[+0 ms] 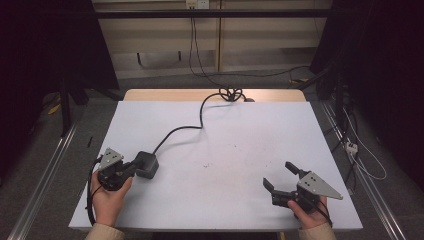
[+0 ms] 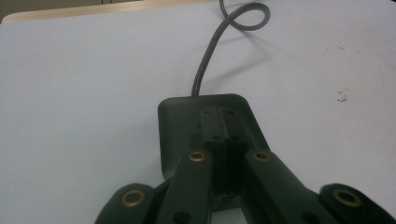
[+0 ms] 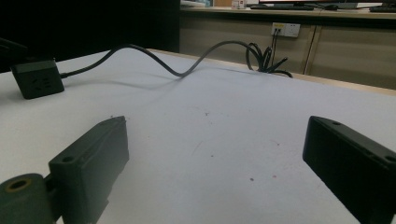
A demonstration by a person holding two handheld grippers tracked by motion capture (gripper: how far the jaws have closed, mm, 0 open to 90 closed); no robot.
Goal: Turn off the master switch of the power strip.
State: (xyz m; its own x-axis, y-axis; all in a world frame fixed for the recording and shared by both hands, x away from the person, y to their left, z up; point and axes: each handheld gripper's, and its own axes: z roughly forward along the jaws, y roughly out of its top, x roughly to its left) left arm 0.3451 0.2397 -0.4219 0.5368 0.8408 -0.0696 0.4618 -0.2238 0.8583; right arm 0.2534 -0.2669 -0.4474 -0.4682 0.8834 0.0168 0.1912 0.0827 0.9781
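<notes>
Counter [image 1: 220, 150] carries one black power block [image 1: 146, 164], one cable [image 1: 182, 129]. Left tongs [image 2: 223, 122] closed together over block; right tongs [image 1: 280, 176] apart, empty.

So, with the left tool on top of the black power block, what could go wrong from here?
1. The left tool has its jaws shut and rests on the power block without gripping its sides, so the block may slide away when pushed.
2. The cable runs in curves to a coil at the far table edge; moving the block could drag the coil or pull the cable tight.
3. The right tool stands open, far from the block, and cannot steady it.
</notes>
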